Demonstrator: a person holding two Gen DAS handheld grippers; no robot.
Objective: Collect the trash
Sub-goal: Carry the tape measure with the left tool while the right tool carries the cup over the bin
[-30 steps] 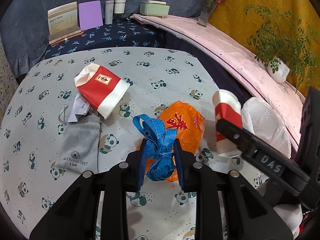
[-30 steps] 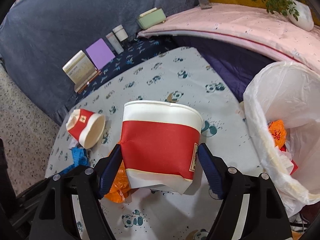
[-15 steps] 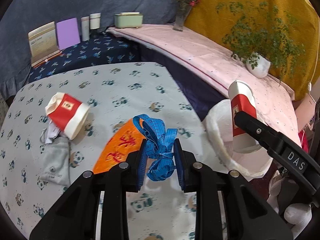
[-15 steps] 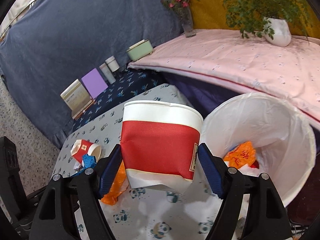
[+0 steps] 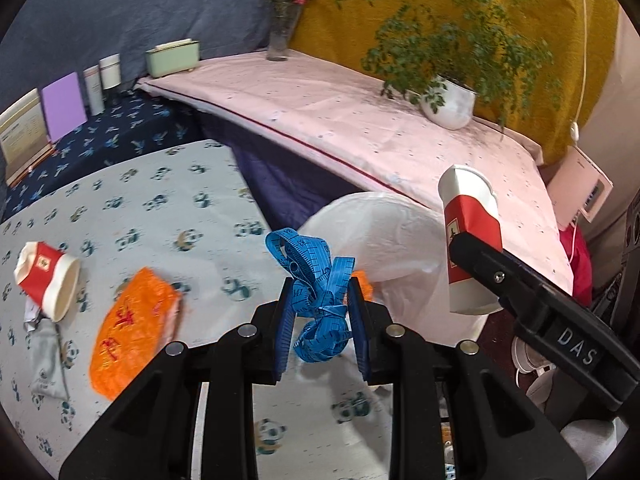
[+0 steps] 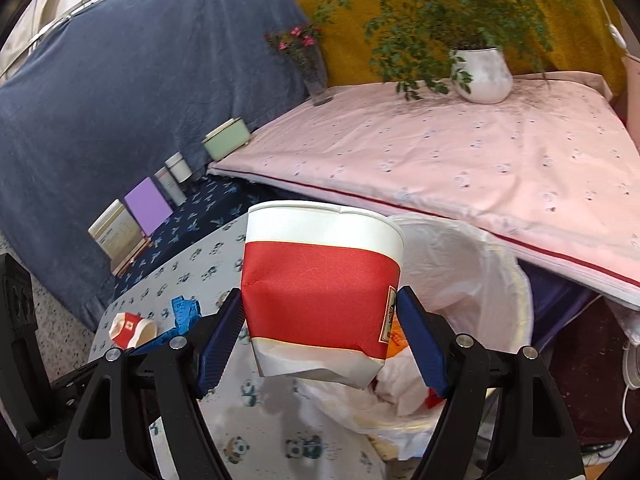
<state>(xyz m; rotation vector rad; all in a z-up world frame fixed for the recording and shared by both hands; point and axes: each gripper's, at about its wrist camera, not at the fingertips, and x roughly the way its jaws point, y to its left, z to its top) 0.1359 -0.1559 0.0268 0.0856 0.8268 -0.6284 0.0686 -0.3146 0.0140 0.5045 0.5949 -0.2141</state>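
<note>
A leafy green plant in a round white pot (image 5: 450, 105) stands on the pale pink cloth (image 5: 360, 120). A glass vase of pink flowers (image 5: 282, 20) sits farther along it, near a mint-green box (image 5: 173, 56). A flat purple card (image 5: 63, 105) leans against the blue-grey backdrop (image 6: 120, 100).

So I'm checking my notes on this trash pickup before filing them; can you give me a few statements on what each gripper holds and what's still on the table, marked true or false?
1. The left gripper is shut on a tangled blue measuring tape. True.
2. The right gripper is empty. False: it clamps a crumpled red-and-white paper cup.
3. An orange plastic wrapper lies on the panda-print tablecloth. True.
4. The white-lined bin is empty. False: trash is inside.
5. A second red-and-white cup stands upright. False: it lies sideways.
</note>
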